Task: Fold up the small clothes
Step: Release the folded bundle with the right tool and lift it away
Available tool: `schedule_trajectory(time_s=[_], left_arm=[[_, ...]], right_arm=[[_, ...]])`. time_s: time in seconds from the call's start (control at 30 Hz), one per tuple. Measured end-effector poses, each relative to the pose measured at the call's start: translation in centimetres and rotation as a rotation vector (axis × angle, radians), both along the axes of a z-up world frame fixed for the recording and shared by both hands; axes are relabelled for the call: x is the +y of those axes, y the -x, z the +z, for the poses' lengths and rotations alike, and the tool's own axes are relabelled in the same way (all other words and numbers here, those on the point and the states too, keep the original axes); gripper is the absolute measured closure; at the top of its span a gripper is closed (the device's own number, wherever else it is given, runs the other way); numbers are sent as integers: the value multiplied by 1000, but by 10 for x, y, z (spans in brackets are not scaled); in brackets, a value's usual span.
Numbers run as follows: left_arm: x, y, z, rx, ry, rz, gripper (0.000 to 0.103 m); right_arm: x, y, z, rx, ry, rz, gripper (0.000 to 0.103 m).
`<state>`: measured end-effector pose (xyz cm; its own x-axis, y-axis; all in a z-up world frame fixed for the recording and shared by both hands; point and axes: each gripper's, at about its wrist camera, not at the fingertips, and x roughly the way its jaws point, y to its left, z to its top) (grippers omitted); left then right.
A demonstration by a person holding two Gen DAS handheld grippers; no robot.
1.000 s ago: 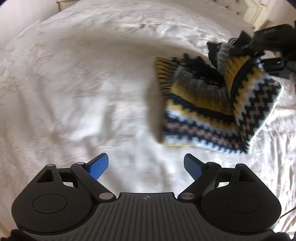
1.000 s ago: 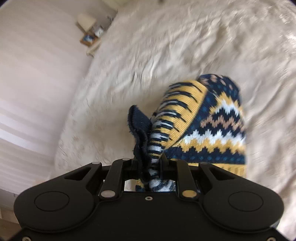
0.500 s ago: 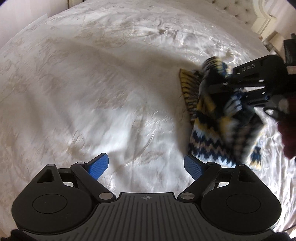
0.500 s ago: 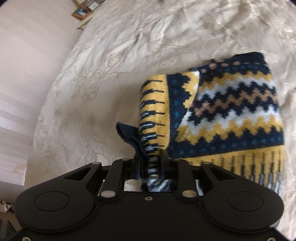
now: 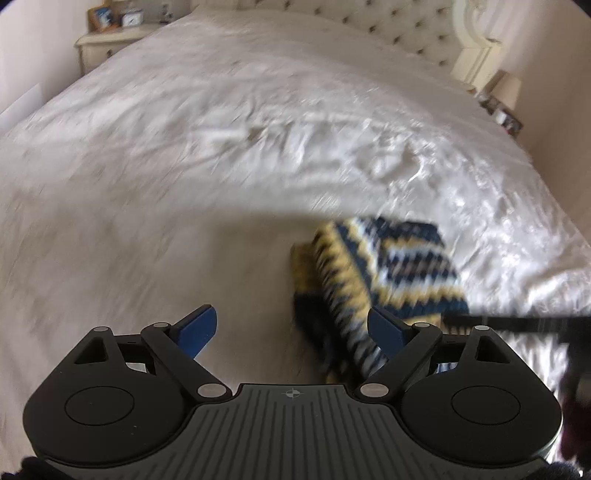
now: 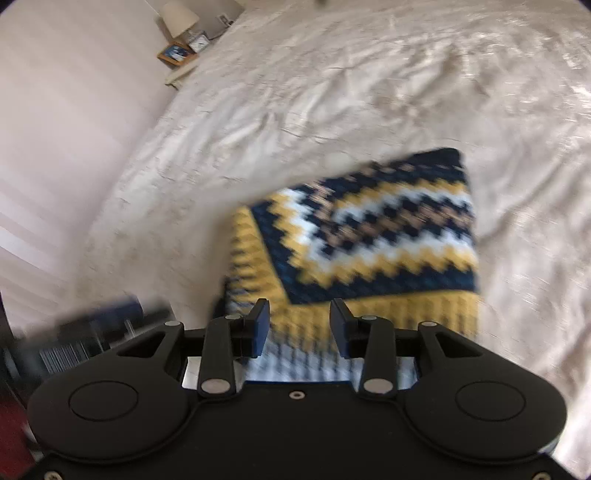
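A small knitted garment (image 6: 376,236) with navy, yellow and white zigzags lies folded flat on the cream bedspread (image 6: 332,92). My right gripper (image 6: 299,325) hovers over its near edge; its jaws are opening and the pads no longer press on the knit. In the left wrist view the same garment (image 5: 388,280) lies to the right, blurred. My left gripper (image 5: 291,328) stands wide open with nothing between its blue fingers (image 5: 195,328), left of the garment. The black body of the right gripper (image 5: 517,321) shows at that view's right edge.
A tufted headboard (image 5: 388,26) runs along the bed's far end. A nightstand (image 5: 110,48) with a clock and a framed picture stands at the far left, and a lamp (image 5: 509,88) at the right. A lamp and clock (image 6: 184,26) also appear in the right wrist view.
My right gripper has let go of the garment's corner, and the garment now lies flat. The left gripper has swung back and tilted up, bringing the headboard into view.
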<state>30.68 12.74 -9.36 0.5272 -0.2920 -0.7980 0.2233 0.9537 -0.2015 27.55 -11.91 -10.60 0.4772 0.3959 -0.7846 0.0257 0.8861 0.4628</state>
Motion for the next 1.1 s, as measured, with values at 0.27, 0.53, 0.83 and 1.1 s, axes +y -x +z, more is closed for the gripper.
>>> schedule_trajectory(time_s=[0.27, 0.53, 0.83, 1.1], left_arm=[[-42, -41, -16, 25, -40, -136, 13], [-46, -80, -75, 204, -110, -129, 13], [-39, -88, -82, 186, -81, -105, 14], [-53, -97, -85, 191, -23, -160, 57]], right_arm=[[24, 24, -37, 74, 14, 9, 55], [59, 32, -51, 95, -124, 83, 50], [69, 81, -13, -122, 277, 345, 27], [131, 94, -35, -242, 598, 608, 49]])
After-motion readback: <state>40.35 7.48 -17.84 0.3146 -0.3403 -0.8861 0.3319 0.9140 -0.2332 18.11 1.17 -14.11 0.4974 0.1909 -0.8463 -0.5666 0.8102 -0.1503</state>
